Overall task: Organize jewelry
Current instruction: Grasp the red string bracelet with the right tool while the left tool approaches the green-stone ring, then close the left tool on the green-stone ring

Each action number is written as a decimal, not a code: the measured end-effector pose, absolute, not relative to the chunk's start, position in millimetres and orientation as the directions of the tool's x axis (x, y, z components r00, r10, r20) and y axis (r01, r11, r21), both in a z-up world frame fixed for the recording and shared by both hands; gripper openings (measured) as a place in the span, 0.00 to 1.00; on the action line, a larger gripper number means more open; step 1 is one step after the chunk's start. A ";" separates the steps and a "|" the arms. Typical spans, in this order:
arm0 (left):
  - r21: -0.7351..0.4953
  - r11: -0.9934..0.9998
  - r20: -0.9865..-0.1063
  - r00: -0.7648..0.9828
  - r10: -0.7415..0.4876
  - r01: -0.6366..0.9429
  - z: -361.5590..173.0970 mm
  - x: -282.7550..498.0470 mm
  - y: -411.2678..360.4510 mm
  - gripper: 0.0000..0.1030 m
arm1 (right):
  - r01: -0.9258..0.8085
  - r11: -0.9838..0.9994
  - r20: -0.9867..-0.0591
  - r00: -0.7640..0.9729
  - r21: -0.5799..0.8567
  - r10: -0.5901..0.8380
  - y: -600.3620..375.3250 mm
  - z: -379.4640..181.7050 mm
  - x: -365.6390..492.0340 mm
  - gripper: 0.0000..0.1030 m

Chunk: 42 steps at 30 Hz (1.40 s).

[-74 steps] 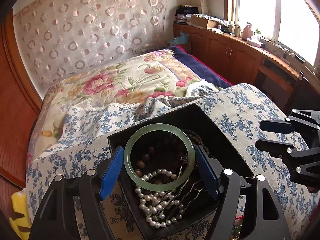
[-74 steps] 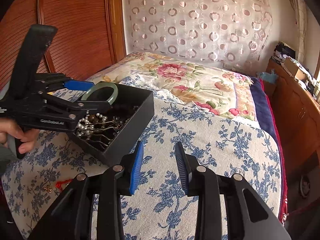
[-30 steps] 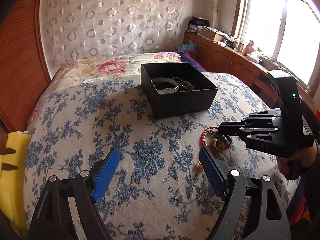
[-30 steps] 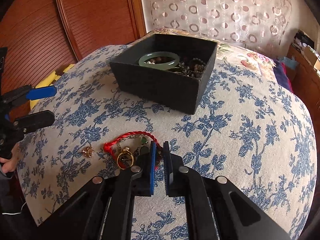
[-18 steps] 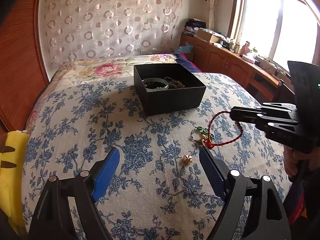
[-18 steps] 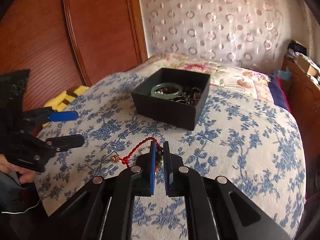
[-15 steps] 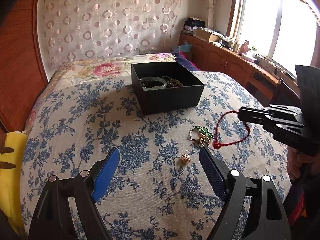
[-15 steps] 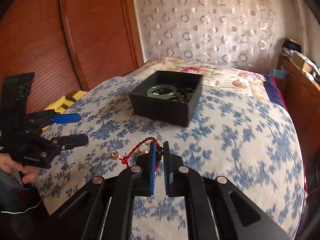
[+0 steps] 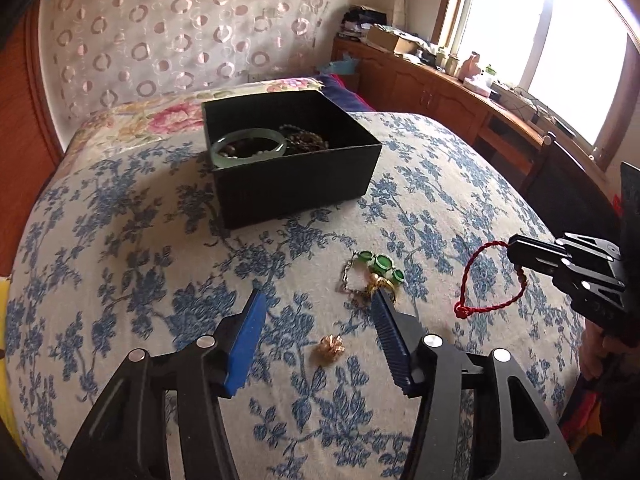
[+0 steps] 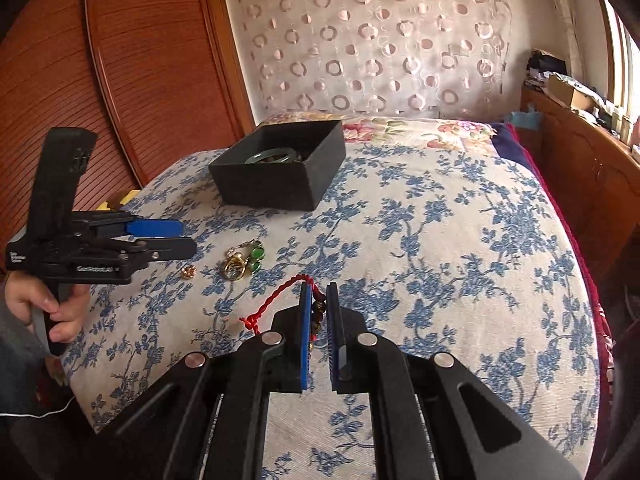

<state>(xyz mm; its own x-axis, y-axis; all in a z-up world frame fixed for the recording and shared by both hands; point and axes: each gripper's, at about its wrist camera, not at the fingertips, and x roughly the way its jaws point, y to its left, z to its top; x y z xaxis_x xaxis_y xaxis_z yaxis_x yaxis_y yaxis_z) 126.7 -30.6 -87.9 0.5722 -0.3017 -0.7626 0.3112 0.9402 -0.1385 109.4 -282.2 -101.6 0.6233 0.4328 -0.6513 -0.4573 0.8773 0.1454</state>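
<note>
My right gripper (image 10: pixel 319 292) is shut on a red cord bracelet (image 10: pixel 280 294) with brown beads, which hangs as a loop (image 9: pixel 462 311) above the cloth. My left gripper (image 9: pixel 318 300) hovers low over a small gold flower charm (image 9: pixel 331 347). Its jaws are closing, and the charm lies on the cloth under the gap, untouched. Just beyond its right finger lie a green-stone bracelet (image 9: pixel 380 262) and a gold ring (image 10: pixel 234 270). The black box (image 9: pixel 296 184) stands farther back, holding a jade bangle (image 9: pixel 248 146) and dark beads.
Everything rests on a bed under a blue-flowered cloth (image 10: pixel 440 240). A wooden headboard (image 10: pixel 140 60) rises at the left, and wooden cabinets (image 9: pixel 460 100) run under the window at the right. A person's hand (image 10: pixel 60 308) grips the left tool.
The right gripper lifted the red cord off the pile and carried it aside. The left gripper moved in lower toward the gold charm, and its jaws narrowed.
</note>
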 end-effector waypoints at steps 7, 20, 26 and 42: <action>-0.198 0.914 -0.763 0.530 -0.371 0.355 -86.0 139.2 -53.5 0.42 | -0.443 0.886 -0.648 0.636 0.138 0.419 -290.5 -99.4 112.6 0.08; -0.099 0.909 -0.828 0.473 -0.300 0.404 -104.6 160.8 -100.1 0.33 | -0.414 0.900 -0.658 0.640 0.138 0.396 -308.2 -105.7 110.5 0.08; 0.002 0.910 -0.835 0.501 -0.226 0.414 -106.8 161.0 -112.0 0.31 | -0.415 0.899 -0.659 0.638 0.142 0.398 -309.2 -106.3 109.0 0.08; -0.091 0.913 -0.746 0.580 -0.327 0.397 -57.0 139.8 -72.1 0.10 | -0.421 0.897 -0.661 0.636 0.136 0.399 -302.1 -106.5 108.8 0.08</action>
<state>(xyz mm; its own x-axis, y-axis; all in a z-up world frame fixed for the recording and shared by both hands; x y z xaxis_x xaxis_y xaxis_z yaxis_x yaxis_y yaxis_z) 139.8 -72.1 -57.0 0.5803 -0.3267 -0.7460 0.3968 0.9133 -0.0913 108.8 -302.1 -106.5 0.6357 0.3989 -0.6609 -0.4210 0.8968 0.1364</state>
